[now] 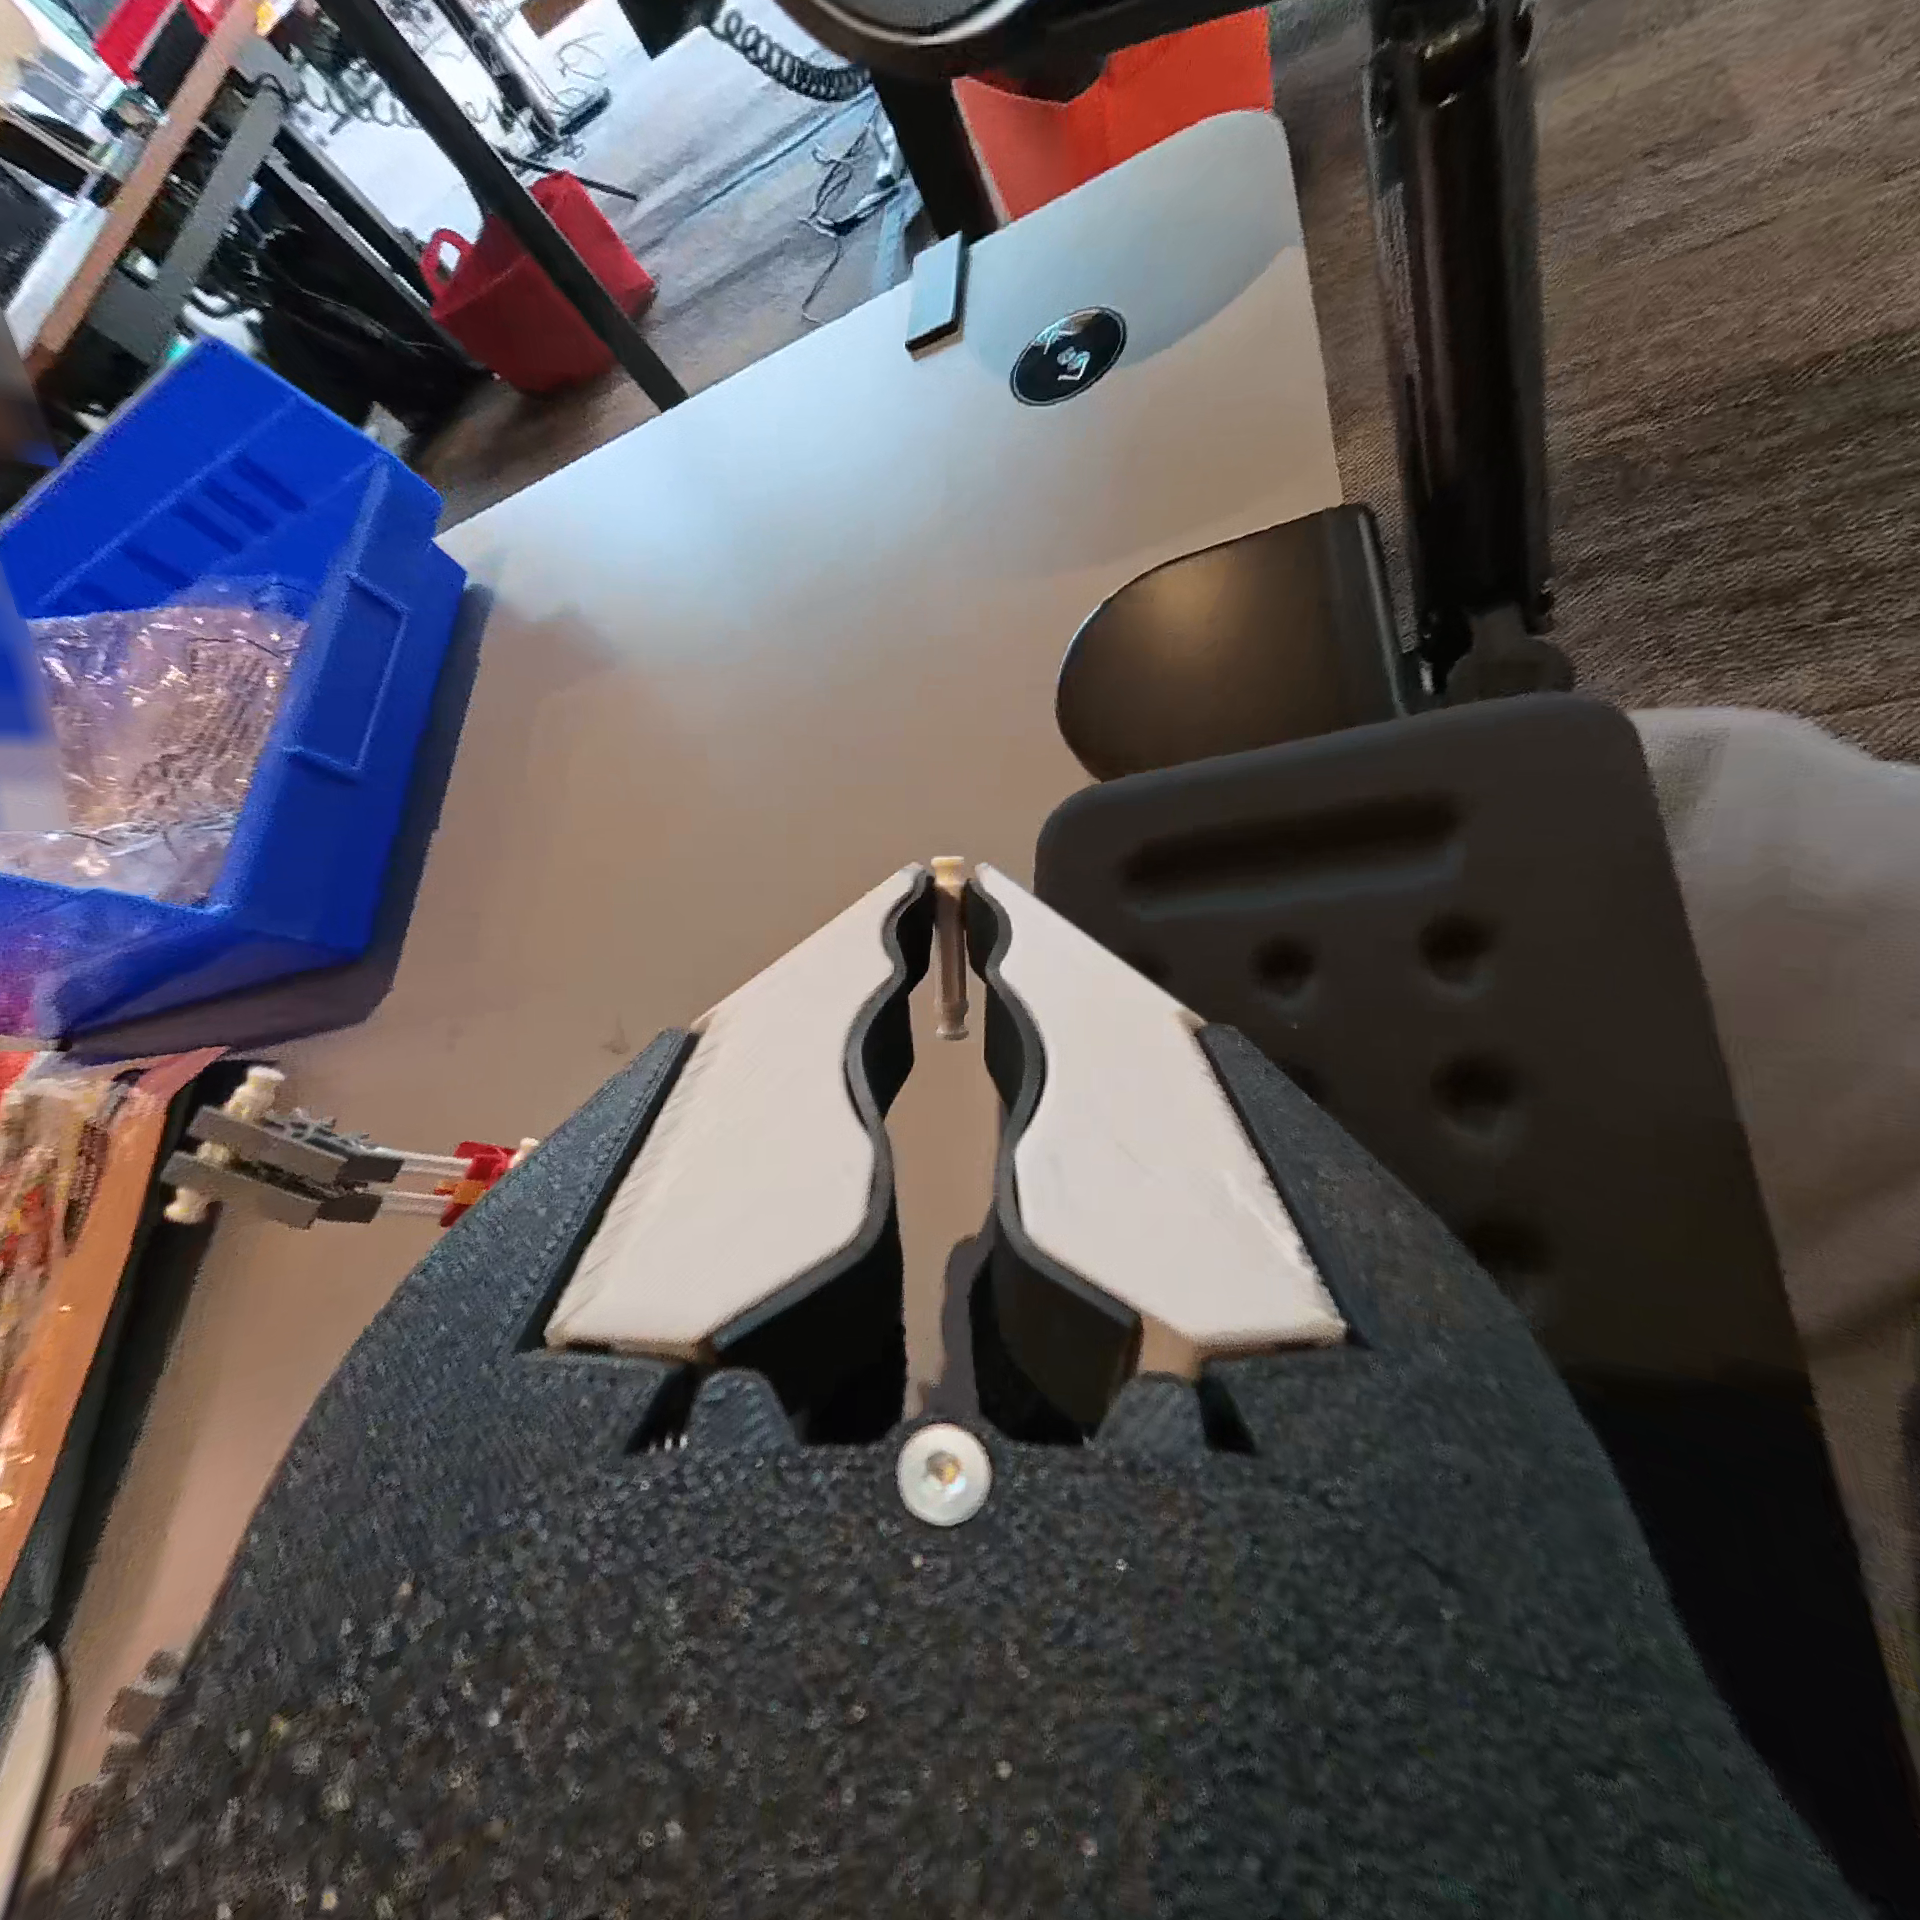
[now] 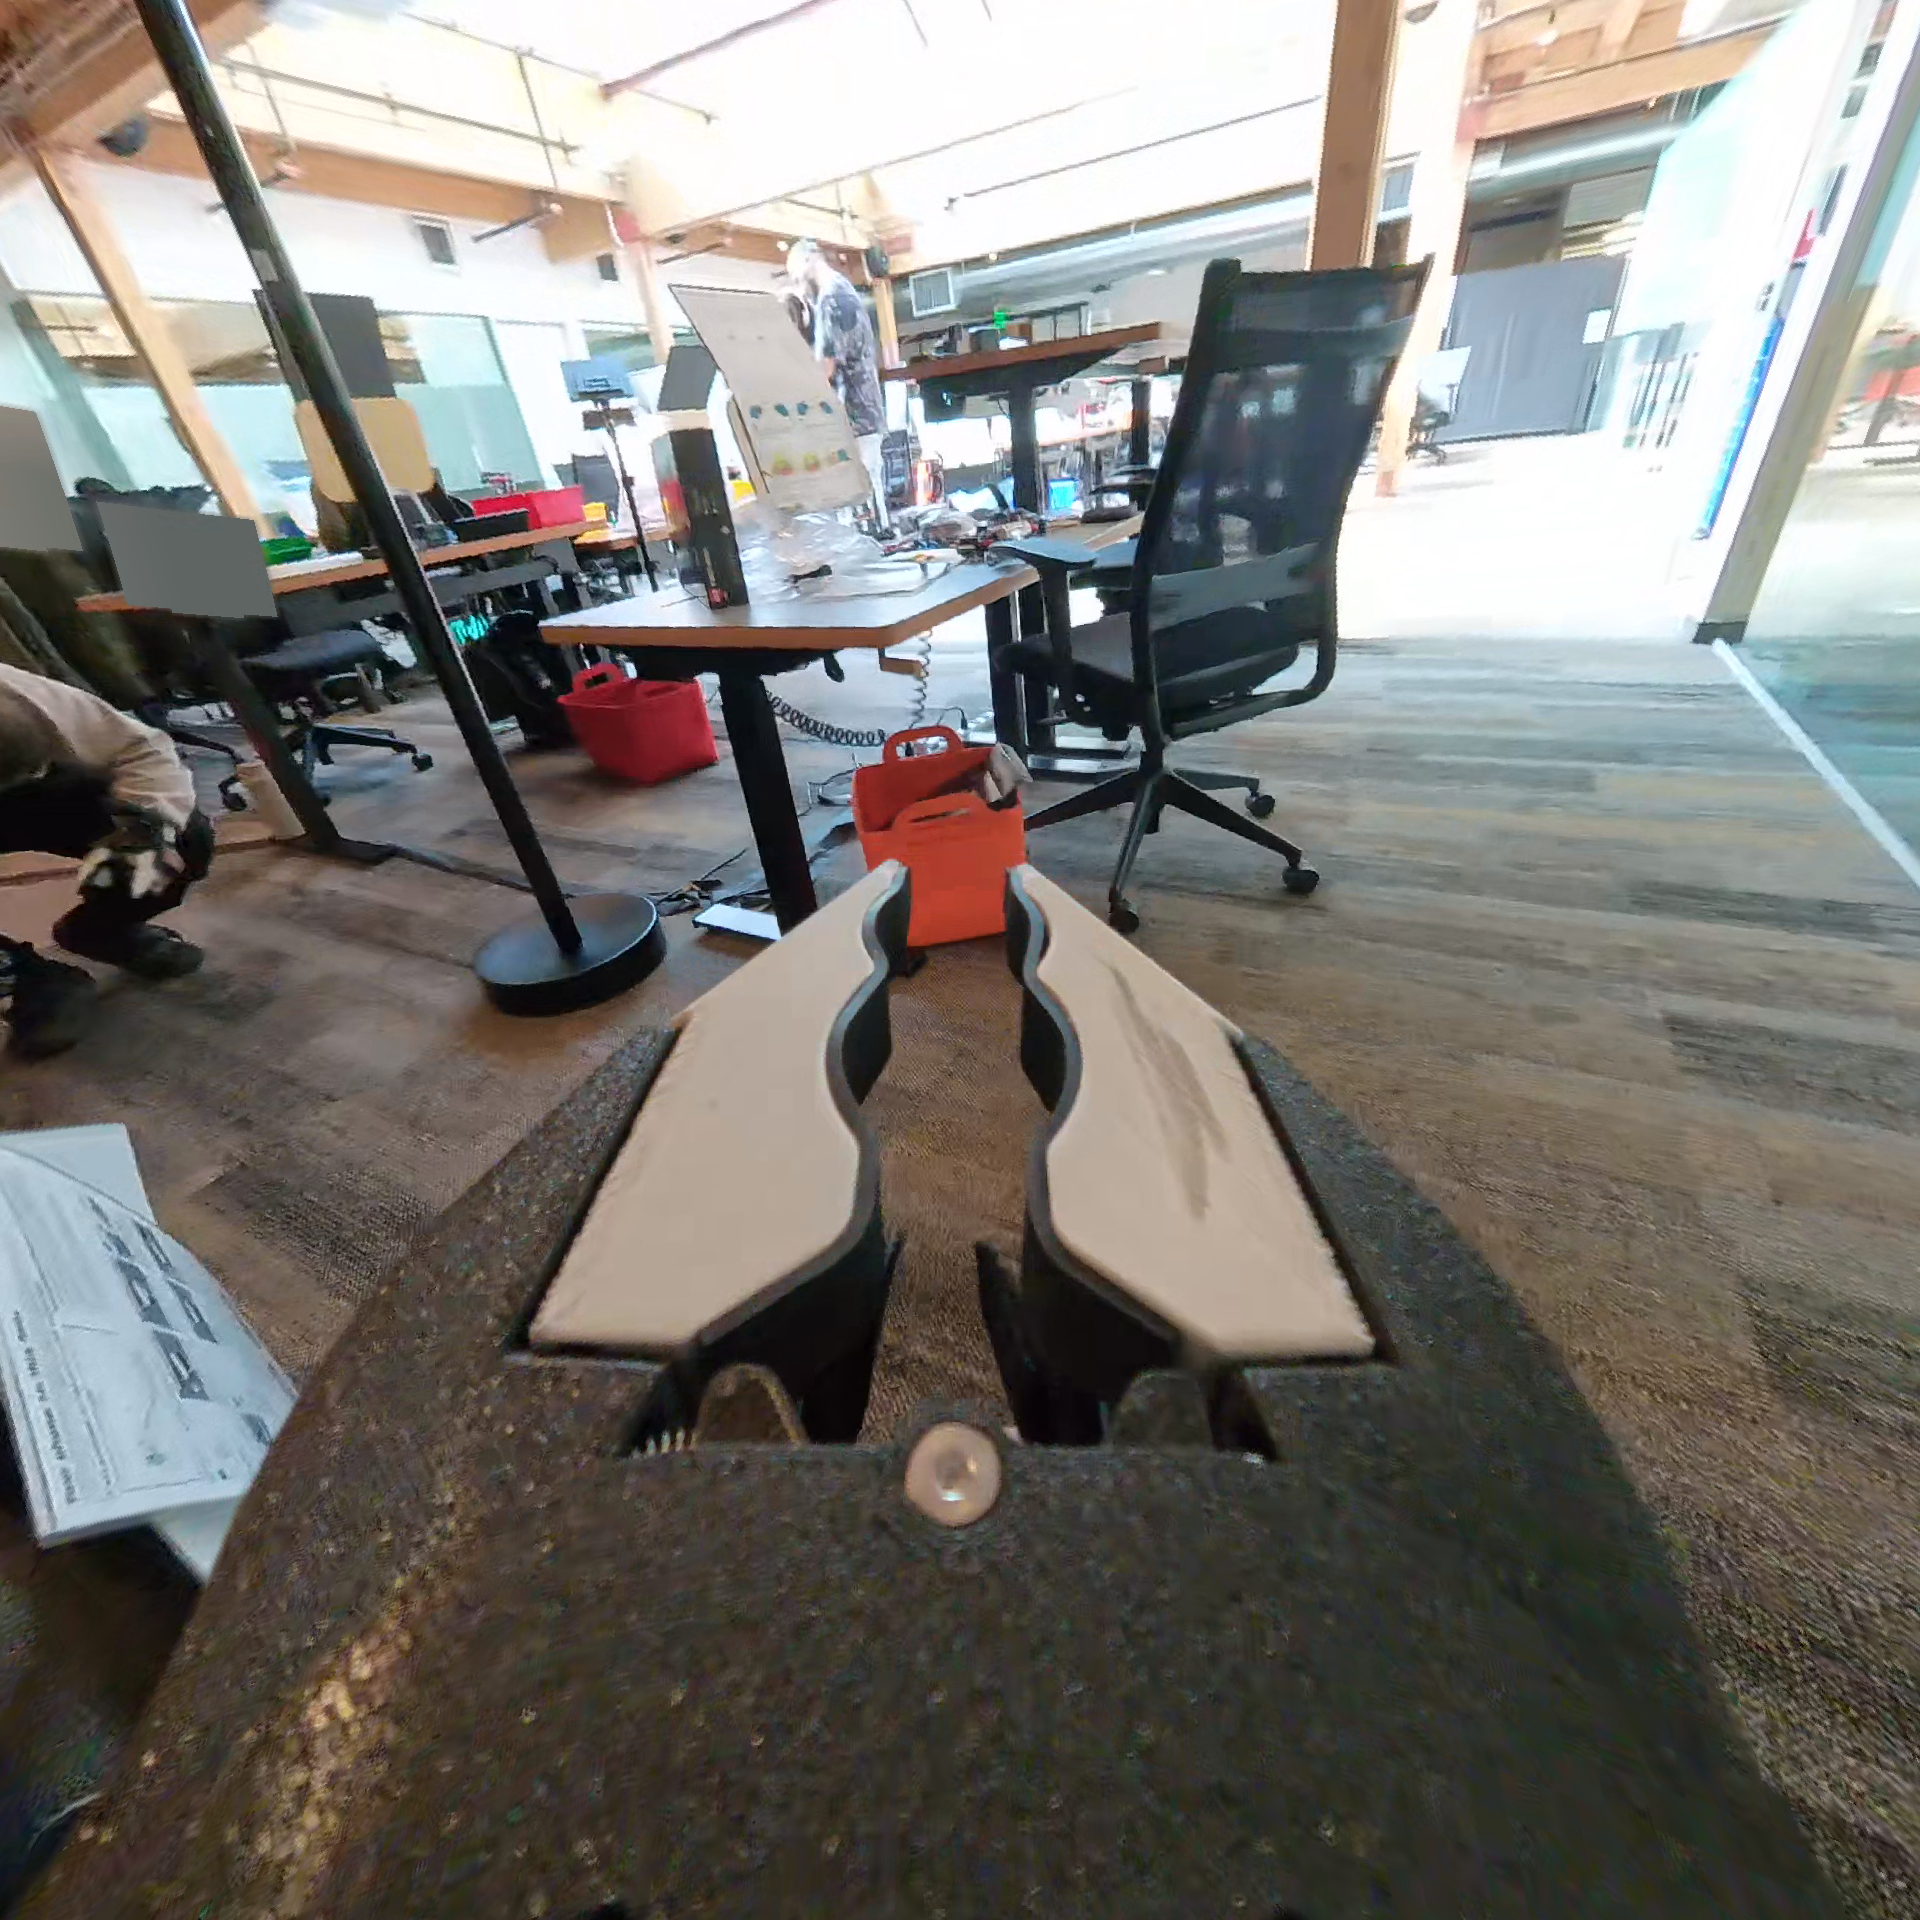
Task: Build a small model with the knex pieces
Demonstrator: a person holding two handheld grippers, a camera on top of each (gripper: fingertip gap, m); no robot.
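Beige peg [image 1: 948, 948] pinched between the left tool [image 1: 948, 883] tips — tool closed on it, held above the white bench [image 1: 790, 582]. Blue bin [image 1: 239, 665] with clear plastic bags sits to the left on the bench; small grey-and-red brick assembly [image 1: 332, 1174] lies below it, near the tool body. Black perforated part [image 1: 1382, 997] just right of the tips.

Right view: right tool [image 2: 956, 894] open, nothing between its fingers — pointing out over carpet toward an orange tote [image 2: 940, 852], a black office chair [image 2: 1226, 582] and a pole stand [image 2: 566, 935]. Printed sheet [image 2: 104, 1351] at lower left.
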